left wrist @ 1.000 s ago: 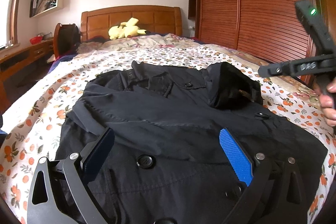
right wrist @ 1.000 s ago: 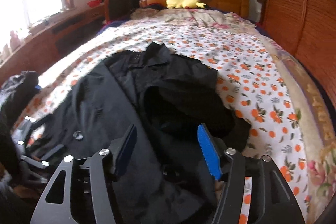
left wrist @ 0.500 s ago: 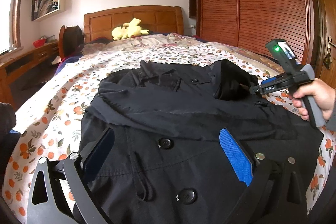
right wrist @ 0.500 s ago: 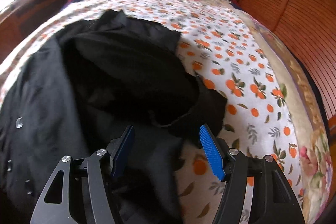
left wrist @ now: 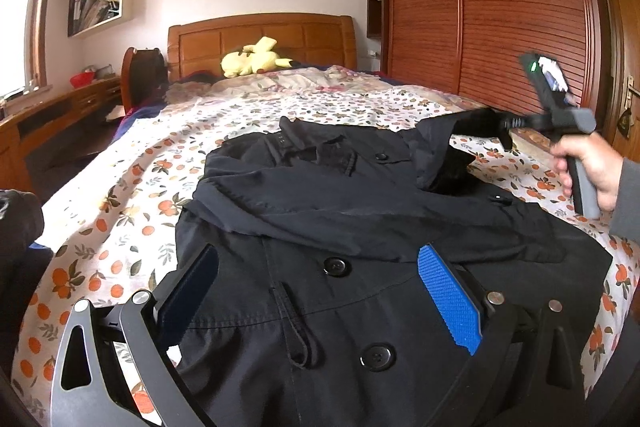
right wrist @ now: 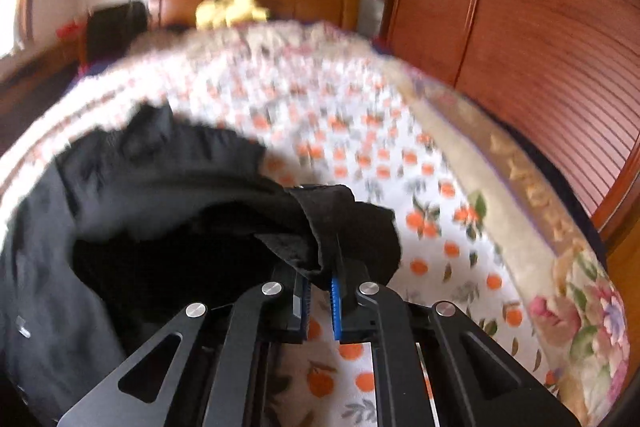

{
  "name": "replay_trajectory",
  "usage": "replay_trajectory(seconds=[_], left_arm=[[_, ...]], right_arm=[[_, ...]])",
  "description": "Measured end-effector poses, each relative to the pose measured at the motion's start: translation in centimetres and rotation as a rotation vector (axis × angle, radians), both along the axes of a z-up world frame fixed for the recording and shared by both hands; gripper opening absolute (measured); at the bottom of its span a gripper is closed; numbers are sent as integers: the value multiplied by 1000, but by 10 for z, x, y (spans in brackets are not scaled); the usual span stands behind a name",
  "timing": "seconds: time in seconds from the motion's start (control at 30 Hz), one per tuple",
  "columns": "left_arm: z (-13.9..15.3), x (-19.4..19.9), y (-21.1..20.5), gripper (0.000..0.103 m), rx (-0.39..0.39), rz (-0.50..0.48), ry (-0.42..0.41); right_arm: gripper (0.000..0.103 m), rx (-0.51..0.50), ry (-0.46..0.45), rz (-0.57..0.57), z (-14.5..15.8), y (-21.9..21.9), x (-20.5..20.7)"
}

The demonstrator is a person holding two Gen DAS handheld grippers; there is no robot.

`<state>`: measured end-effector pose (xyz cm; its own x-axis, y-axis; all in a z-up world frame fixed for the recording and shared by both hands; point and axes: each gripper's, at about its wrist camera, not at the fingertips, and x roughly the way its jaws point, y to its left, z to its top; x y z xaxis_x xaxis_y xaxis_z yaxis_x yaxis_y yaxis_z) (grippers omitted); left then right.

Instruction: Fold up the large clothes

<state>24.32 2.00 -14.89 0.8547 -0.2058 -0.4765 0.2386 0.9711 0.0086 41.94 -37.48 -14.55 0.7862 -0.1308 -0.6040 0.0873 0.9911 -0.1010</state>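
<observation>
Sleeve work is the step in hand. Black coat (left wrist: 360, 227) lies front-up across the near half of the floral bedspread (left wrist: 132, 179), collar toward the far headboard (left wrist: 260, 35), hem running off the near edge of the left wrist view, buttons showing down the middle.

Right gripper (right wrist: 320, 291) has just been closing, and now its jaws are clamped tight on the cuff of the right sleeve (right wrist: 340, 219), dark cloth bunched between the blue pads. From the left wrist view that sleeve (left wrist: 448, 143) is lifted off the bed on the right side, drawn out toward the person's hand (left wrist: 588, 171) on the gripper handle, with the wardrobe (left wrist: 500, 7) behind it.

Left gripper (left wrist: 320, 291) hangs over the lower front of the coat, jaws spread wide, a button between the pads but nothing held, nothing pinched.

Next move, by my reading: carry that cuff left and across the chest, laying the sleeve flat over the coat front without dragging the body along. That calls for the grip to hold until the sleeve lies straight. The free left gripper could pin the coat front down meanwhile. Heavy cloth like this may slump or twist in the carry, so a slow, low sweep looks wise.
</observation>
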Motion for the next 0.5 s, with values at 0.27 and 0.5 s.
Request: replay_trajectory(seconds=[0.27,0.5], left_arm=[[8,-3,16,101,-16,24,-12],[15,-8,28,101,-22,53,-25]], right_arm=[[7,88,-169,210,76,63,-30],[7,126,-139,401,79,124,-55]])
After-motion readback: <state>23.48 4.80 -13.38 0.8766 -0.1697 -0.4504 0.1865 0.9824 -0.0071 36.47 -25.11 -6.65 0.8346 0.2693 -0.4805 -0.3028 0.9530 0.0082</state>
